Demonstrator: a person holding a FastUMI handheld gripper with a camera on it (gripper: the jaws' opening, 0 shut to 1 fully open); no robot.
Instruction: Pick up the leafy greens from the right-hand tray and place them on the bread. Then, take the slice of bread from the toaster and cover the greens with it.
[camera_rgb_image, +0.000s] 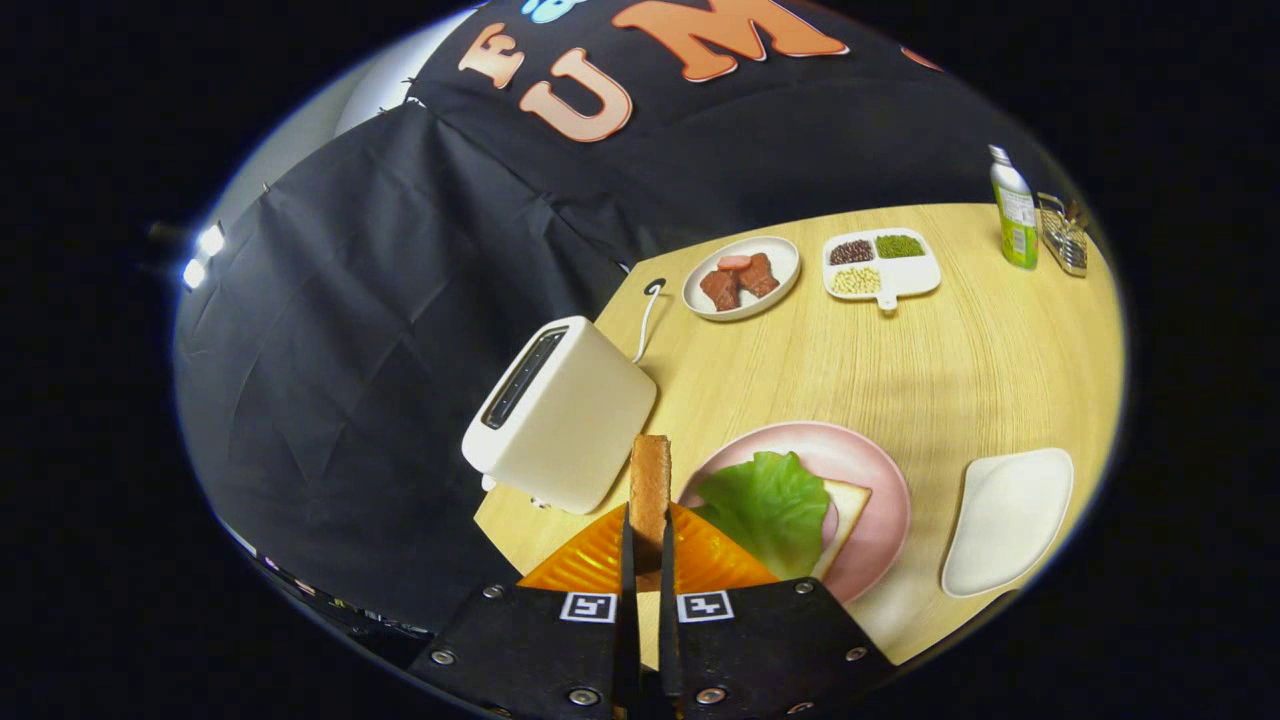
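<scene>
Claw clamped on upright bread slice, toaster just left, greens right

Toaster close beside the hand-held gripper and its clamped bread slice, pink plate with greens just ahead, open bench beyond, white tray further aside, dishes and bottle at far edge
</scene>
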